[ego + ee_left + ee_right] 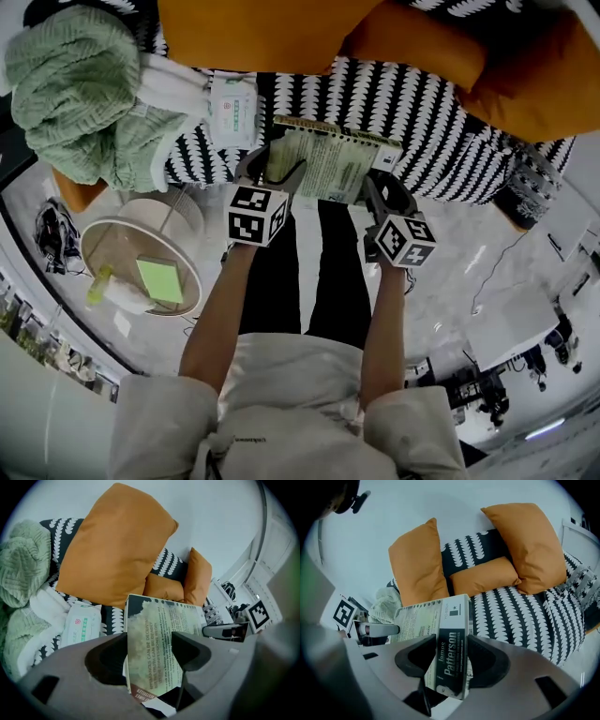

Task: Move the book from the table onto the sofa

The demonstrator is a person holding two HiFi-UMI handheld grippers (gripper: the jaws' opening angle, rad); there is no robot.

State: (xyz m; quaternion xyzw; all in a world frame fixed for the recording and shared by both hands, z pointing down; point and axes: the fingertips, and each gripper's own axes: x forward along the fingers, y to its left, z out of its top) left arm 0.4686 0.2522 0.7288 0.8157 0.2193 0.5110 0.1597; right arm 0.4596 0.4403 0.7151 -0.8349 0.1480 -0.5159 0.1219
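A pale green paperback book (330, 161) hangs in the air just in front of the black-and-white patterned sofa (441, 141), back cover up. My left gripper (272, 171) is shut on its left edge, and the book (157, 648) fills the gap between those jaws. My right gripper (377, 199) is shut on the spine end, where the book (449, 656) shows its dark spine with white lettering. In the right gripper view the sofa (520, 613) seat lies just beyond the book.
Orange cushions (272, 33) lean along the sofa back. A green knitted blanket (80, 89) and a white wipes packet (231, 108) lie on the sofa's left end. A round glass side table (141, 267) with a green pad stands at the left.
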